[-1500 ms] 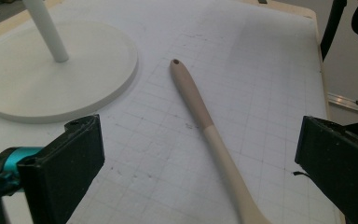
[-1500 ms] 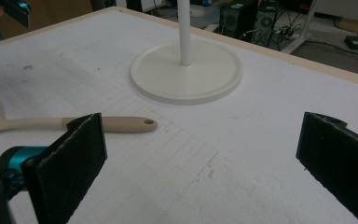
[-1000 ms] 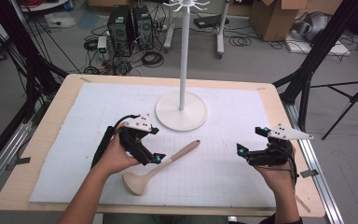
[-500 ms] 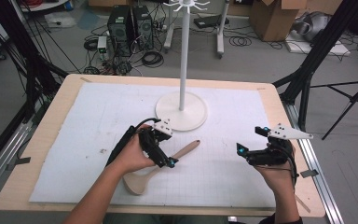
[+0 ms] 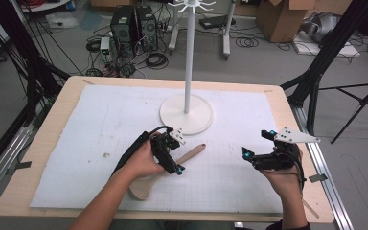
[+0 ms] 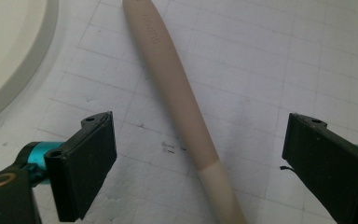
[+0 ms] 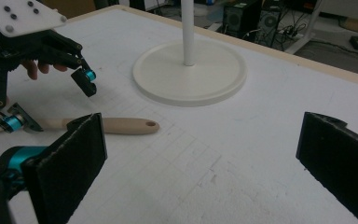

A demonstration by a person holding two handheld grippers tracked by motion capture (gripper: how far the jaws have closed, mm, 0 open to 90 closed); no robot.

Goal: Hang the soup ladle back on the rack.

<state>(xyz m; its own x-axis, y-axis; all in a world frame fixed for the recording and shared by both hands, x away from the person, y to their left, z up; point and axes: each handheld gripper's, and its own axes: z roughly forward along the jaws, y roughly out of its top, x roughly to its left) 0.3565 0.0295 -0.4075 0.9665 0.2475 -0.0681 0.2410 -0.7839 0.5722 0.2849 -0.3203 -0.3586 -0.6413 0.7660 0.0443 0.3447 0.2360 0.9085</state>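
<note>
The left claw hangs wide astride the wooden spoon lying on the counter, ungrasped, while the right claw waits wide, near right.

From above, the person's left hand and its black two-jaw gripper cover the middle of the pale wooden spoon. In the left gripper view, both ends of its handle run off the frame, and the stamped lettering there is too blurred to read. The tall white hook stand is cut off at the top edge.
</note>
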